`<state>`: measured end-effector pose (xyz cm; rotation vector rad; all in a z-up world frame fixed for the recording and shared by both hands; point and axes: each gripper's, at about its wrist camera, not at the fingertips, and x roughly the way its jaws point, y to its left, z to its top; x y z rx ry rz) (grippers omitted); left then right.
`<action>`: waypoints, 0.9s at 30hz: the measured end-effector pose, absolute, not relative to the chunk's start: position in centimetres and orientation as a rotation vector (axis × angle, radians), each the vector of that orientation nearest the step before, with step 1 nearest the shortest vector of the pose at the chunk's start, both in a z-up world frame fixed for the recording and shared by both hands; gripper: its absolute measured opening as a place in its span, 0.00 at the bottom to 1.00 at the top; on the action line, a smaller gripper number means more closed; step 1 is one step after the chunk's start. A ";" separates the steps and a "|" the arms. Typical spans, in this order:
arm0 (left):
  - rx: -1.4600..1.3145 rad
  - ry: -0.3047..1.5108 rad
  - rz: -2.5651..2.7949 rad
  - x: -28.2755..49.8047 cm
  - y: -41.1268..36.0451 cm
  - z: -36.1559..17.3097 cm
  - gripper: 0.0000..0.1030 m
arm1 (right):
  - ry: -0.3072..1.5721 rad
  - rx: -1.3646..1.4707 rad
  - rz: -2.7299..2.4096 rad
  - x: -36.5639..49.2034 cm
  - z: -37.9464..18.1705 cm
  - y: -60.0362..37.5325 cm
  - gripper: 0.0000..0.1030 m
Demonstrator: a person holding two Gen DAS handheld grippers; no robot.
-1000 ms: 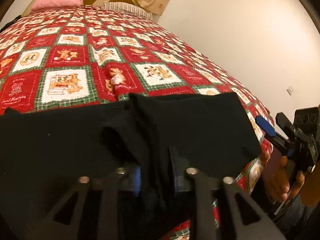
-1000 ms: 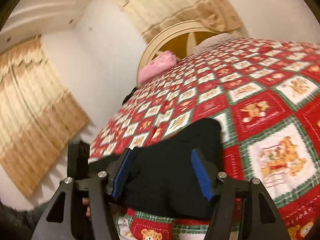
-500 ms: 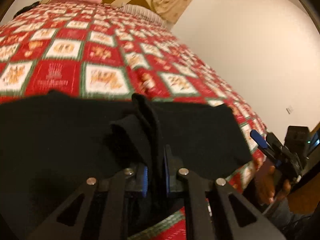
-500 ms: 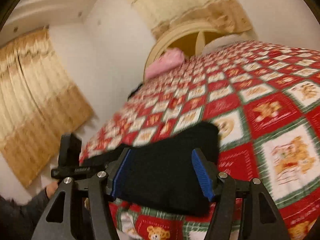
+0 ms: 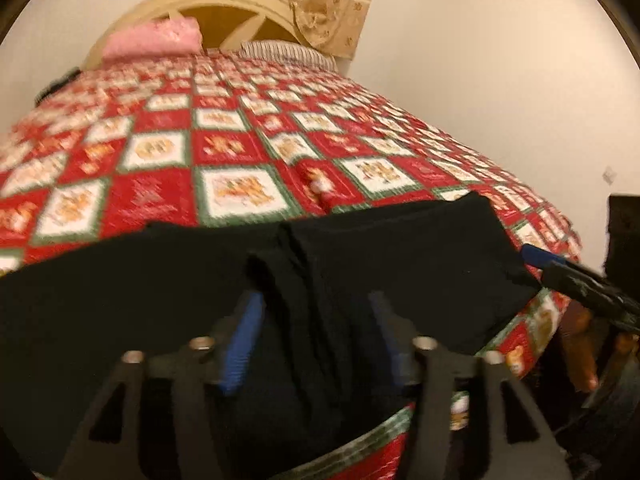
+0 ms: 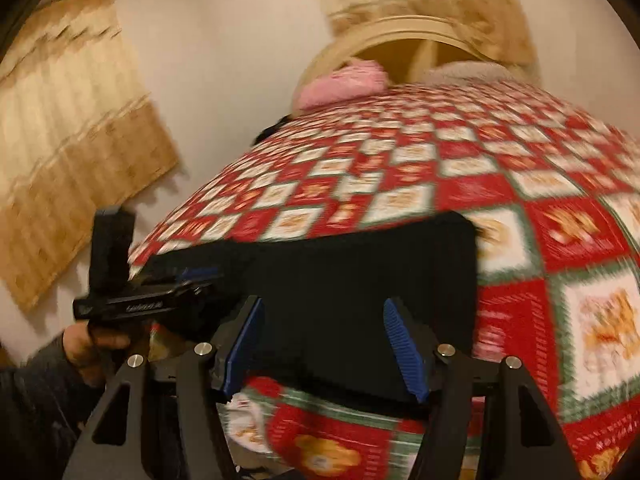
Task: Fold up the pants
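The soft, limp black fabric pants lie folded at the foot of the red patchwork-quilted bed; both grippers' jaws stand released; grip a doubled edge, not a single layer.

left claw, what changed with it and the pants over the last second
The left claw had pinched shut on a raised ridge of the black pants half a second ago; now its jaws stand wide apart and the ridge is let go. The right claw stayed open, and the pants stayed flat at the near edge of the quilt.
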<state>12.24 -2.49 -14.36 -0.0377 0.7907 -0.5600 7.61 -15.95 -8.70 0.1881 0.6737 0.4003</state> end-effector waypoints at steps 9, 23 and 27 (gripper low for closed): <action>-0.016 0.833 -0.491 12.9 -1.0 -15.8 0.68 | 0.822 0.017 0.456 8.0 -12.6 -10.4 0.62; -0.050 0.826 -0.476 12.5 1.5 -16.0 0.69 | 0.788 -0.072 0.554 9.8 -10.3 -3.8 0.62; -0.059 0.799 -0.446 12.1 3.5 -15.2 0.69 | 0.895 -0.102 0.587 11.7 -13.0 -1.4 0.62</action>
